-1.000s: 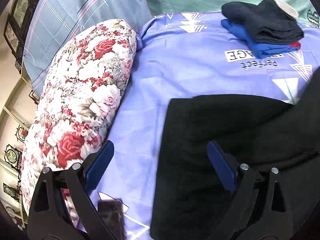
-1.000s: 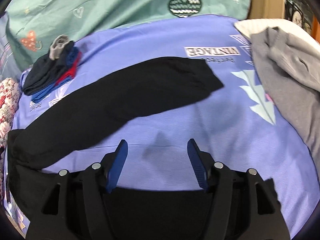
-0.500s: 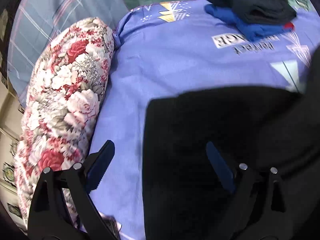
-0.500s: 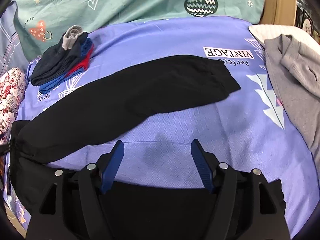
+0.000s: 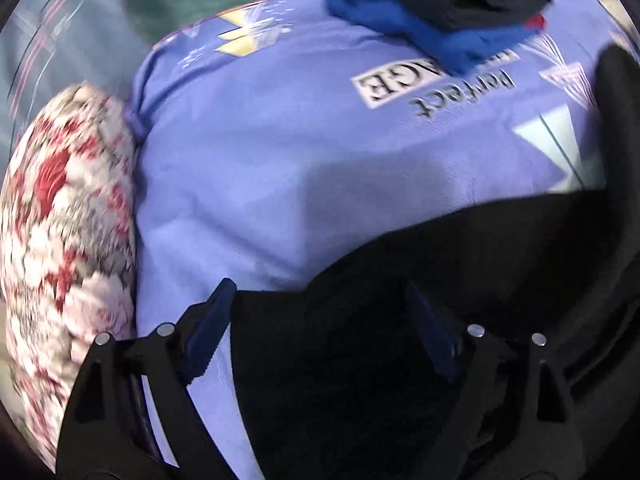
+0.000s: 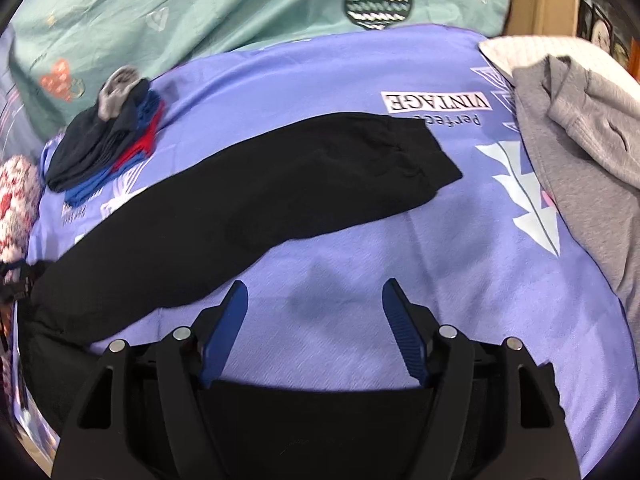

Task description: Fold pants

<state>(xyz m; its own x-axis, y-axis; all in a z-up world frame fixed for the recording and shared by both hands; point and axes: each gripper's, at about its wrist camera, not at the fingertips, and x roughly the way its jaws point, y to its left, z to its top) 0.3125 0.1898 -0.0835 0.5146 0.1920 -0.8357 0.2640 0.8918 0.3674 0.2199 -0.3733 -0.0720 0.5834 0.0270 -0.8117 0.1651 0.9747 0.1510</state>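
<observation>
Black pants of thin dark fabric lie spread on the lavender printed bedsheet, one leg running from about eight o'clock in the right wrist view up to its hem near two o'clock, the other leg passing under our right gripper at six o'clock. In the left wrist view the waist end fills the lower right, its corner sitting between the blue pads of our left gripper.

We judge that we are at the grasping step of the first fold. Our left gripper's jaws have just been closing, with the pants' corner between them, yet they stand apart and do not seem to press the cloth. Our right gripper's jaws are also apart, with only bare sheet between them.

Next we need the left pads to pinch the waist edge cleanly, and the right to catch the near leg, so one leg can be laid over the other.

Outward, a stack of folded navy, blue and red clothes sits at ten o'clock, a crumpled grey garment at three o'clock, and a floral rose-print pillow at nine o'clock of the left view.
</observation>
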